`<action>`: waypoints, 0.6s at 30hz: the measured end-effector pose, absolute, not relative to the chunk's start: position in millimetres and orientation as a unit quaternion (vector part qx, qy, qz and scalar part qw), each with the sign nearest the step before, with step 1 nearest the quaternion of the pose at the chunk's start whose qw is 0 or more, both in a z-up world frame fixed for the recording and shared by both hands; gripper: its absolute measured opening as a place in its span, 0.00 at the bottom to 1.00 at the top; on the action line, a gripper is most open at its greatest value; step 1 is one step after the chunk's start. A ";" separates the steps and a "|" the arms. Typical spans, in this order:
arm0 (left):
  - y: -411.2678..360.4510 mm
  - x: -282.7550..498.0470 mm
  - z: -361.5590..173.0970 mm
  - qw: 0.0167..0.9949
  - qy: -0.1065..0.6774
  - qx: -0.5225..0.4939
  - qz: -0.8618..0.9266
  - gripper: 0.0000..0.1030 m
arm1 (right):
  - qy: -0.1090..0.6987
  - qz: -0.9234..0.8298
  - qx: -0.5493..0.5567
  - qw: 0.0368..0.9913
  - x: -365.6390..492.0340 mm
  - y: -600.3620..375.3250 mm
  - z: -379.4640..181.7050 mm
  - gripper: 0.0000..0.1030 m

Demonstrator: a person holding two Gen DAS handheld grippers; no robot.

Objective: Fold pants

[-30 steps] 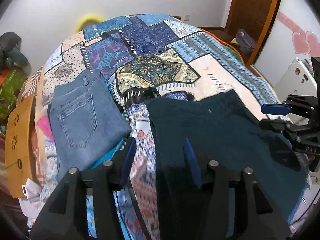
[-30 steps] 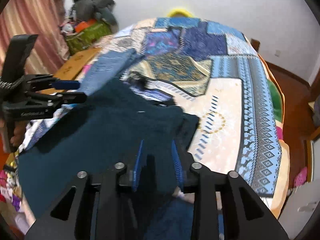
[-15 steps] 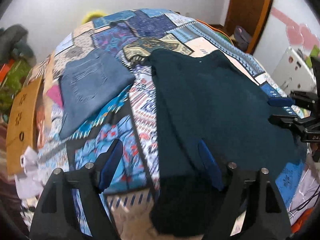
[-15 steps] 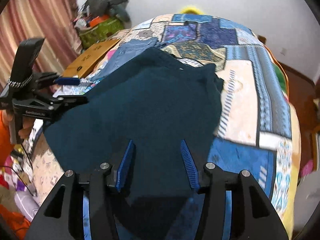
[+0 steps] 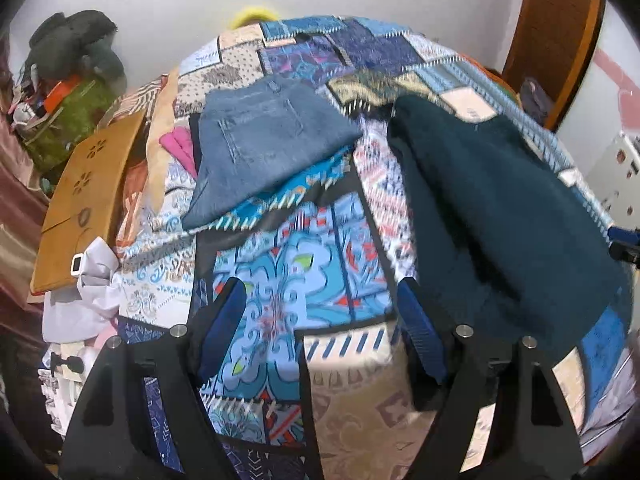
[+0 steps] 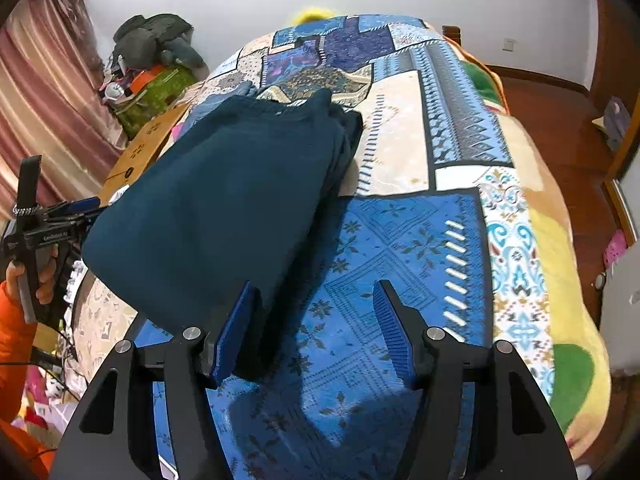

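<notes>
Black tool (image 6: 312,334) frames with silver screws carry ribbed blue pads (image 6: 390,326); the sleeve (image 6: 10,330) is orange, a jacket perhaps.

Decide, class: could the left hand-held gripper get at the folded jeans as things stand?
Probably yes. The left hand-held gripper is open and empty, and only bare bedspread lies between it and the jeans, which sit uncovered on top. The dark pants lie off to the side, clear of that path.

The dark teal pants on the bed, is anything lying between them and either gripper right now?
Nothing visible. The dark teal pants lie folded on the patchwork bedspread. The open right gripper sits at their near edge; only bare bedspread separates the open left gripper from them.
</notes>
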State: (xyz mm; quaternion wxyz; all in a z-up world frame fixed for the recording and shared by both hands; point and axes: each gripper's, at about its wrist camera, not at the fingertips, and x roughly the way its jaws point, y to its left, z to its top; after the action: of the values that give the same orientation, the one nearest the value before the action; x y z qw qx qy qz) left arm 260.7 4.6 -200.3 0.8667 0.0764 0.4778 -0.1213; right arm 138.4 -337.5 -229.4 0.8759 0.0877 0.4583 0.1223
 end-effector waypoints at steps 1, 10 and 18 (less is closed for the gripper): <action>3.9 263.2 -194.2 0.868 0.475 0.068 -0.125 0.76 | 0.454 0.118 0.085 0.879 141.2 -337.5 -225.2 0.57; -48.9 295.1 -161.9 0.869 0.452 0.060 -0.194 0.87 | 0.419 0.131 0.091 0.894 174.3 -330.0 -206.4 0.79; -90.4 343.9 -208.2 0.815 0.531 0.077 -0.220 0.88 | 0.469 0.154 0.120 0.862 213.9 -325.0 -242.0 0.79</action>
State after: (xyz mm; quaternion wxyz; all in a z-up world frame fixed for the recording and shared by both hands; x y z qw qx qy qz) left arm 343.9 -90.4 -208.2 0.8150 0.0768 0.5306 -0.2197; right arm 213.9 -325.0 -242.0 0.8617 0.1199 0.4685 0.1536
